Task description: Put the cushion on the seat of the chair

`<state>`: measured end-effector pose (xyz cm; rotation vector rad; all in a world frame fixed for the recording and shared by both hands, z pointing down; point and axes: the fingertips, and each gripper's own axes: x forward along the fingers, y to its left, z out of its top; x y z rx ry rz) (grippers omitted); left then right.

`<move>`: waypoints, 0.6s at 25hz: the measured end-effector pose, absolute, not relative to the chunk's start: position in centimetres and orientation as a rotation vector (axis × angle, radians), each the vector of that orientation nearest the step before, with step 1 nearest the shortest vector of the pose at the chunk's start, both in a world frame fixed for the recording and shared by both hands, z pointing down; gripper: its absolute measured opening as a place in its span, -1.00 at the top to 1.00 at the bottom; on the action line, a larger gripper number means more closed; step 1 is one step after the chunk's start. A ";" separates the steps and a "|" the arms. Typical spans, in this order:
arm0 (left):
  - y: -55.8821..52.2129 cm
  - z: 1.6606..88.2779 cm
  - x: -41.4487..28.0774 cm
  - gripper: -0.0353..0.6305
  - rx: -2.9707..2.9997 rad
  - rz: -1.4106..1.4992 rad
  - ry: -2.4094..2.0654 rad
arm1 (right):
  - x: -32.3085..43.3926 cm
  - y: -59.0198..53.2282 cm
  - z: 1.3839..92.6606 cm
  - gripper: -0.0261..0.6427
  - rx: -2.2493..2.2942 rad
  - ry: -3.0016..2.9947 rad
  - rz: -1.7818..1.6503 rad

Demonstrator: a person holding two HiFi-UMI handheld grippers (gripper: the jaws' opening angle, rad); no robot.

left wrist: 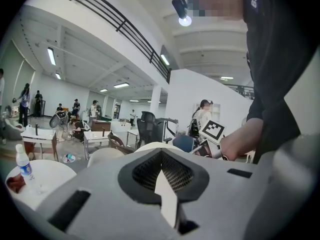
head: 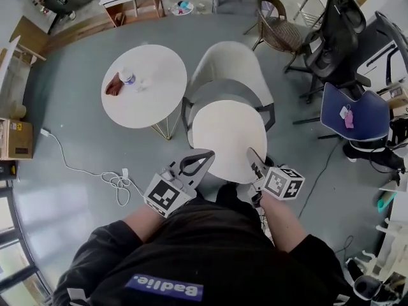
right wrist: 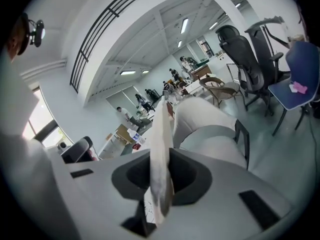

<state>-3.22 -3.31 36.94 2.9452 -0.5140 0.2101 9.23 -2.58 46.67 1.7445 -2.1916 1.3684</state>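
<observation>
Pinched shut on the near edge of the cushion [head: 229, 138] are the left gripper [head: 204, 156] and right gripper [head: 252, 154]. It is held up at the front of the chair [head: 224, 61]. Open floor [head: 70, 113] is seen around, a table [head: 153, 101] beside.

Big open office space with a grey floor [head: 70, 126], a round white table [head: 156, 101] (water bottle [head: 127, 77] on it), black office chairs [head: 331, 43] and a blue chair [head: 354, 110] off right, a white cable [head: 120, 181] trailing about, strip lights [left wrist: 51, 55] overhead.
</observation>
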 end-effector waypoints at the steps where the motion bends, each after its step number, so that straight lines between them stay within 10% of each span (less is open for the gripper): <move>1: -3.4 37.2 -2.9 0.85 2.923 0.217 -0.541 | 9.7 -2.9 47.5 0.72 1.729 -2.188 1.396; 15: -6.1 41.0 2.1 0.85 2.734 0.257 -0.812 | 14.7 -10.2 56.8 0.72 1.557 -2.188 1.564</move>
